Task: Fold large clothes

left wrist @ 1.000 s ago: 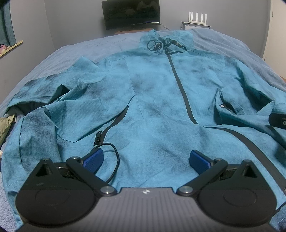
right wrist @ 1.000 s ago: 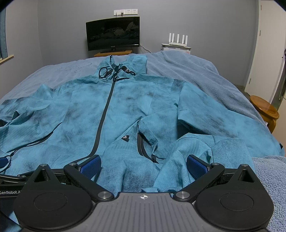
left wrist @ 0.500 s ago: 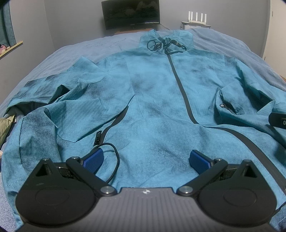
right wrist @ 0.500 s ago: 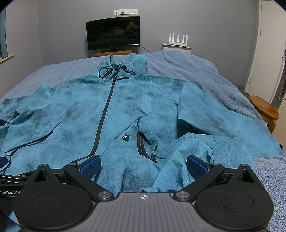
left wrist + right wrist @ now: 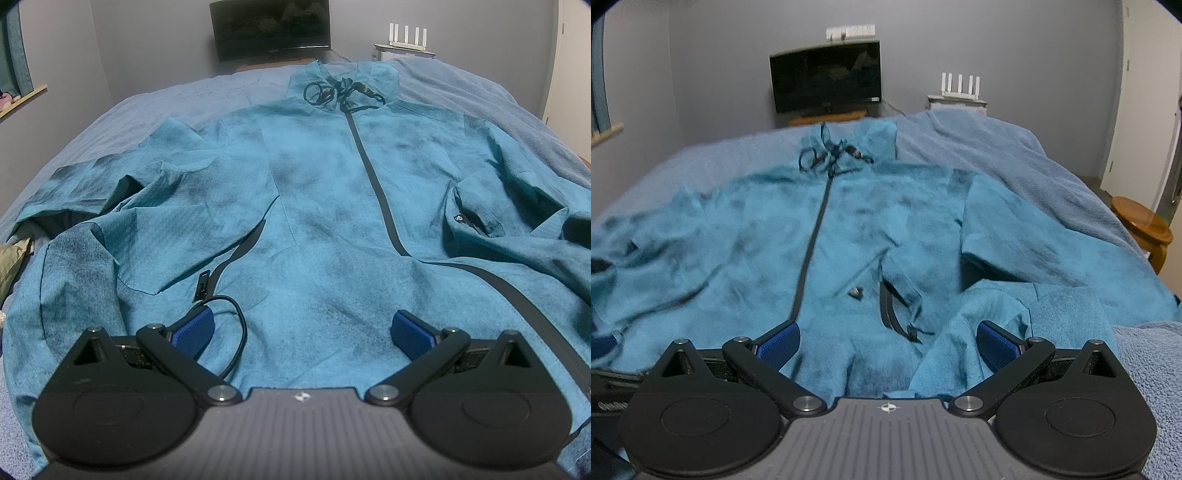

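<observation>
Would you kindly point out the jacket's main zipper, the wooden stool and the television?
main zipper (image 5: 373, 177): left wrist view, mid-length of the dark strip.
wooden stool (image 5: 1141, 221): right wrist view, seat top.
television (image 5: 825, 77): right wrist view, screen centre.

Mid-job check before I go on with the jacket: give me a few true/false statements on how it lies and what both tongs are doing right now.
1. The teal jacket lies front up on the bed, its zipper closed. True.
2. The left tongs are shut on the hem. False: their jaws stand wide apart over the hem, gripping nothing.
3. The right tongs are open. True.
4. The collar points toward the monitor. True.
5. Both sleeves are already folded flat across the chest. False: they lie rumpled out to the sides.
6. A wooden stool stands on the bed. False: it stands on the floor beside it.
</observation>
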The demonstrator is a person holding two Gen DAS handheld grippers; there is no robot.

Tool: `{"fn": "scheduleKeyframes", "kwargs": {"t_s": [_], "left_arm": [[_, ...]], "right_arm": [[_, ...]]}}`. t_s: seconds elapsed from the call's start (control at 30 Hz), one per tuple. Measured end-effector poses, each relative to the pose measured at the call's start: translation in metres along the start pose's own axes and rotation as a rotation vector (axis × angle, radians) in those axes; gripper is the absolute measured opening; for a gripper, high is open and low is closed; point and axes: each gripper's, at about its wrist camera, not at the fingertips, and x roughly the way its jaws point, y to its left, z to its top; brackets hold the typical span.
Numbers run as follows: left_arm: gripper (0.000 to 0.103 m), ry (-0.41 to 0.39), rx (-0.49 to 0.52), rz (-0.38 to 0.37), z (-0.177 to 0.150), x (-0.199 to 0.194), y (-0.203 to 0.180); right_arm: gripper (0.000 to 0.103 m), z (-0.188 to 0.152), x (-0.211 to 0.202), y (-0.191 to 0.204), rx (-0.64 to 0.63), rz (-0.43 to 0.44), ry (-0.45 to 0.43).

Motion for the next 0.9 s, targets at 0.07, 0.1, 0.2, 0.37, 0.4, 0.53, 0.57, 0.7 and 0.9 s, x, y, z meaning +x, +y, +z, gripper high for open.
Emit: {"fn": "scheduleKeyframes", "kwargs": {"t_s": [0.07, 0.1, 0.2, 0.37, 0.4, 0.53, 0.57, 0.7, 0.9], "left_arm": [[0.103, 0.011, -0.004, -0.006, 0.001, -0.001, 0.0], [0.103, 0.016, -0.006, -0.01, 0.002, -0.002, 0.001], [0.103, -0.064, 0.016, -0.044, 0.013, -0.024, 0.004], [0.103, -0.263, 0.048, -0.057, 0.051, -0.054, 0.01], [0.103, -0.293, 0.038, -0.076, 0.06, -0.054, 0.013], [0.103, -0.396, 0.019, -0.12, 0.085, -0.034, 0.016], [0.103, -0.391, 0.028, -0.13, 0.093, -0.027, 0.015], [0.103, -0.23, 0.072, -0.093, 0.112, 0.02, 0.005], [0.103, -0.168, 0.11, -0.01, 0.084, 0.067, 0.006]], "right_arm": [[0.103, 0.001, -0.007, -0.005, 0.035, 0.039, -0.048], [0.103, 0.002, -0.011, -0.008, 0.052, 0.054, -0.075], [0.103, 0.009, -0.027, -0.019, 0.088, 0.095, -0.172], [0.103, 0.024, -0.053, -0.036, 0.055, 0.062, -0.382], [0.103, 0.027, -0.056, -0.041, 0.051, 0.053, -0.424], [0.103, 0.046, -0.05, -0.077, 0.123, 0.034, -0.423], [0.103, 0.052, -0.044, -0.092, 0.168, 0.036, -0.385], [0.103, 0.063, -0.019, -0.172, 0.398, -0.042, -0.282], [0.098, 0.032, 0.002, -0.326, 0.936, -0.179, -0.128]]}}
